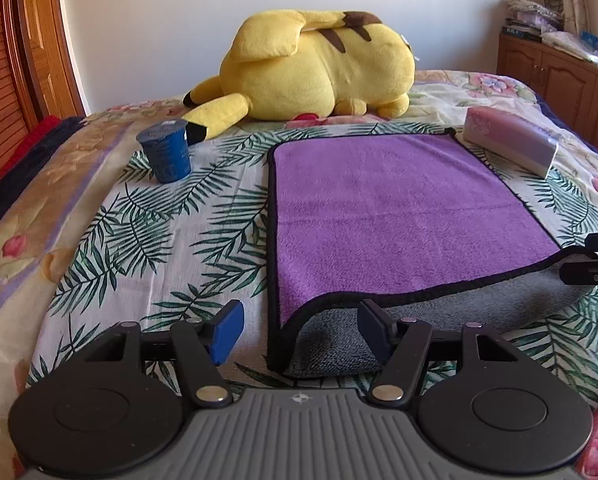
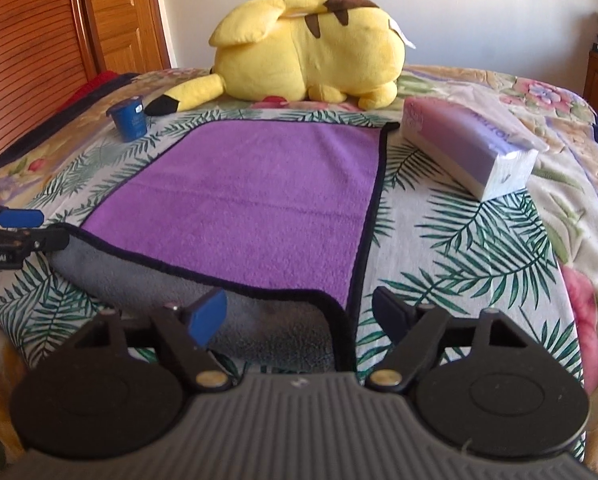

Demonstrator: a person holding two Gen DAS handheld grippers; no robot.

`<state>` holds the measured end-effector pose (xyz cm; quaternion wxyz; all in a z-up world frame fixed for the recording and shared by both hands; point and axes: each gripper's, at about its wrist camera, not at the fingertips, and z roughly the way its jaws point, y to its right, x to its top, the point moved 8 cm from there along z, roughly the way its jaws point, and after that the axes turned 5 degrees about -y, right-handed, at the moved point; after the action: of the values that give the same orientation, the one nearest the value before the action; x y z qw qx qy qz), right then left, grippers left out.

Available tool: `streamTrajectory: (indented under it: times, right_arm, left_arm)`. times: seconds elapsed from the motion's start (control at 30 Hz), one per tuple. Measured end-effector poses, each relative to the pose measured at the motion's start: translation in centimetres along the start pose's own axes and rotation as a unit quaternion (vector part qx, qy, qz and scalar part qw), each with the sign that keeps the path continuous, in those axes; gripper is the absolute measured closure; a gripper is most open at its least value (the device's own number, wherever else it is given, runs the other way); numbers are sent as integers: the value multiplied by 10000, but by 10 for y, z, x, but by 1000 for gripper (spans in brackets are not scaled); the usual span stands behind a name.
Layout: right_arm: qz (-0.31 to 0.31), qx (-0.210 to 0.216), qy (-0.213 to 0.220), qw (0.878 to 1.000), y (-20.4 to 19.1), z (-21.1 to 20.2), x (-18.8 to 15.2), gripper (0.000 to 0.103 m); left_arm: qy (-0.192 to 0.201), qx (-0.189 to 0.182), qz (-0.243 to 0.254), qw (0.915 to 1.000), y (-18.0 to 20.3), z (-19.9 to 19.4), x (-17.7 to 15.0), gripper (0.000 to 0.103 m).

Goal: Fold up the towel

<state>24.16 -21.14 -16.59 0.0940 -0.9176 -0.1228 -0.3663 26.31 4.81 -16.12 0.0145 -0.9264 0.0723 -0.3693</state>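
The purple towel (image 1: 403,216) lies spread on a leaf-print cloth (image 1: 159,240) over the floral bedspread (image 1: 27,200). Its near edge is turned up and back, showing the grey underside (image 1: 339,340) in a loose roll along the front; the black piping curves from the near left corner across to the right.

The left gripper (image 1: 301,330) sits at 6 o'clock in its own view, fingers spread wide and holding nothing. The near left corner of the towel lies between them, the right finger over the grey fold, the left blue pad (image 1: 229,330) over bare cloth. The right gripper (image 2: 297,318) is likewise wide apart and empty, straddling the near right corner, its left pad over the grey underside, its right finger over the leaf print.

From the left camera, a blue cup (image 1: 166,152) stands at 10 o'clock, well apart from the towel's left edge, with open leaf-print cloth between. A tissue pack (image 1: 511,142) lies at 2 o'clock, just beside the far right corner; whether it touches the piping I cannot tell. A yellow plush toy (image 1: 315,68) lies at 12 o'clock beyond the far edge, near it but apart. A wooden cabinet (image 1: 559,76) stands at the far right.
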Motion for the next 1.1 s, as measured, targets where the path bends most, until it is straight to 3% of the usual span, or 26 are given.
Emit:
streamTrajectory:
  times: [0.57, 0.97, 1.1]
  right_arm:
    - [-6, 196, -426, 9989, 1, 11, -9, 34]
    - [-182, 277, -542, 9980, -2, 9, -9, 59]
    - [-255, 288, -548, 9978, -3, 8, -8, 72]
  left_arm:
    - [-324, -135, -65, 9994, -1, 14, -13, 75]
    - [-260, -238, -5, 9994, 4, 10, -12, 96]
    - [-192, -222, 41, 9996, 5, 7, -11, 101]
